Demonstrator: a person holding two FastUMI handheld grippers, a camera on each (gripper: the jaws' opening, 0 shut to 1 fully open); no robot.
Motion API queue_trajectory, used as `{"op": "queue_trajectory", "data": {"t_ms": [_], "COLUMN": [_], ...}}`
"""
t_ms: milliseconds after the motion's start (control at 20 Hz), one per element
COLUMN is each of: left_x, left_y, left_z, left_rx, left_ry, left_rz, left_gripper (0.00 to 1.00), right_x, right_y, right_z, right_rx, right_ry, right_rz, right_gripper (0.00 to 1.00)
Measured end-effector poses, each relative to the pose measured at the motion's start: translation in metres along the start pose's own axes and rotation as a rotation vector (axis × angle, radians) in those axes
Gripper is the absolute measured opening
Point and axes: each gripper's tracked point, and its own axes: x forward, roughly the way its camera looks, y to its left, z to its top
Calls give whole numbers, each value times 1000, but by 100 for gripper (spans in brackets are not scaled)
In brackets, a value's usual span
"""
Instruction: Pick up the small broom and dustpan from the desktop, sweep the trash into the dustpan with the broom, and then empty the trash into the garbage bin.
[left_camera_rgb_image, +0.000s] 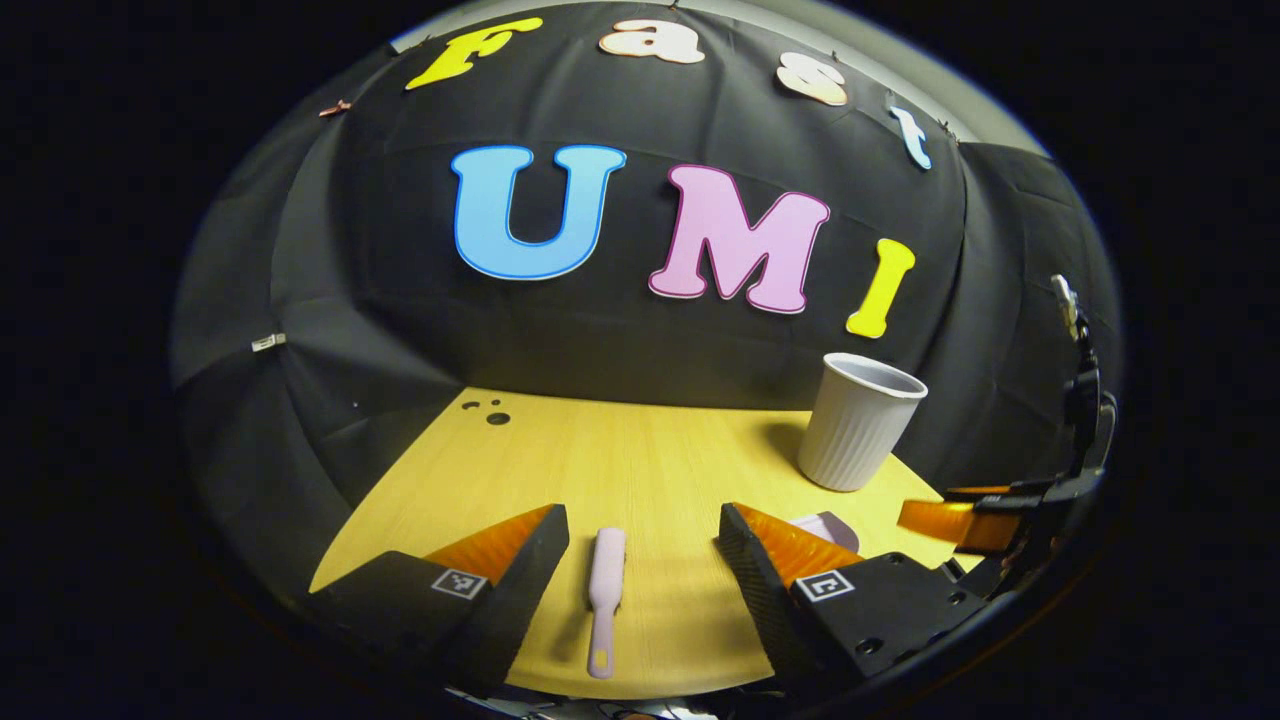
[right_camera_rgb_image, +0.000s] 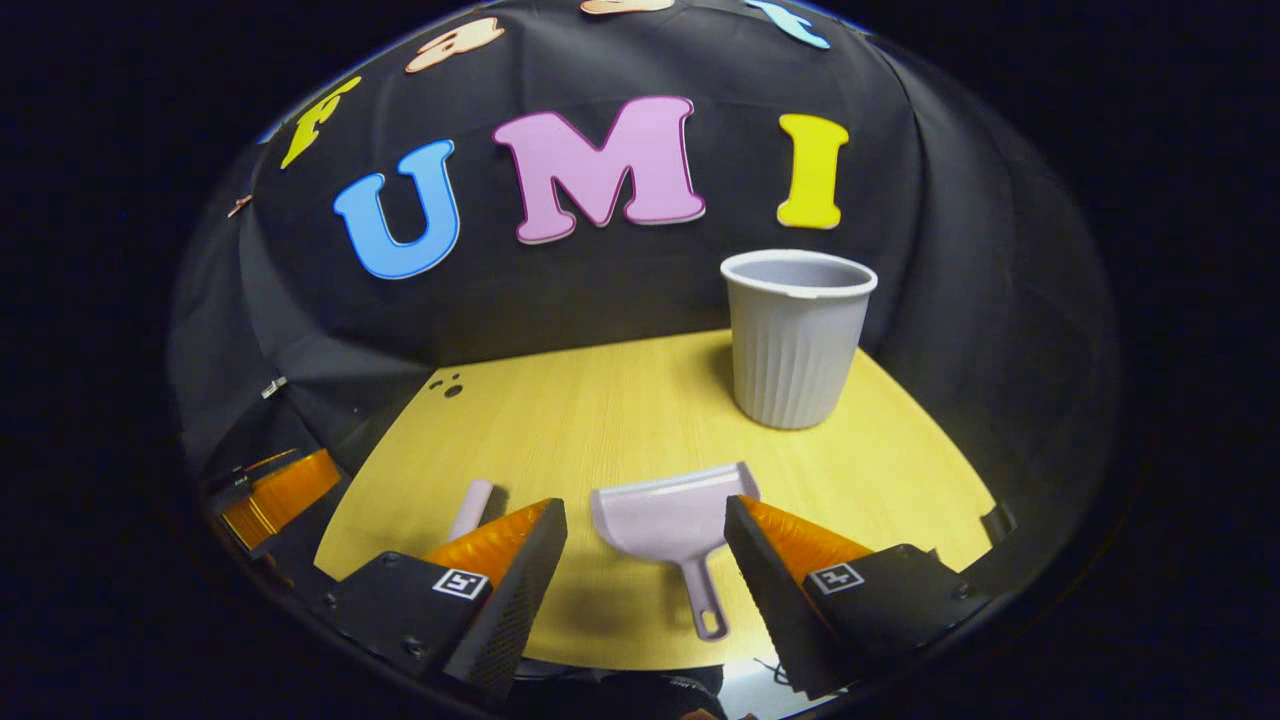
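Observation:
A small pale lilac broom (left_camera_rgb_image: 605, 590) lies flat on the yellow wooden desktop (left_camera_rgb_image: 640, 450), between the fingers of my open left gripper (left_camera_rgb_image: 642, 520), which hovers just above it without touching. The matching dustpan (right_camera_rgb_image: 668, 518) lies with its handle toward me, between the fingers of my open right gripper (right_camera_rgb_image: 645, 508), also untouched. Several small dark bits of trash (left_camera_rgb_image: 490, 410) sit at the far left corner of the table. A pale grey ribbed garbage bin (right_camera_rgb_image: 797, 340) stands upright at the far right.
The table's edges drop off against the black cloth wall on the left, back and right. In the right gripper view the other gripper (right_camera_rgb_image: 285, 490) sits at the left edge. The broom's tip (right_camera_rgb_image: 472, 505) pokes out behind my left finger.

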Motion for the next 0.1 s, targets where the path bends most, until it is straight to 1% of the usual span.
{"op": "queue_trajectory", "data": {"t_ms": [100], "left_x": [3], "left_y": [0], "left_z": [-1], "left_rx": [22], "left_ry": [6], "left_rz": [-4], "left_gripper": [96], "right_x": [-3], "right_y": [-1], "right_z": [-8], "right_rx": [12], "right_ry": [22], "right_rz": [5], "right_gripper": [100]}}
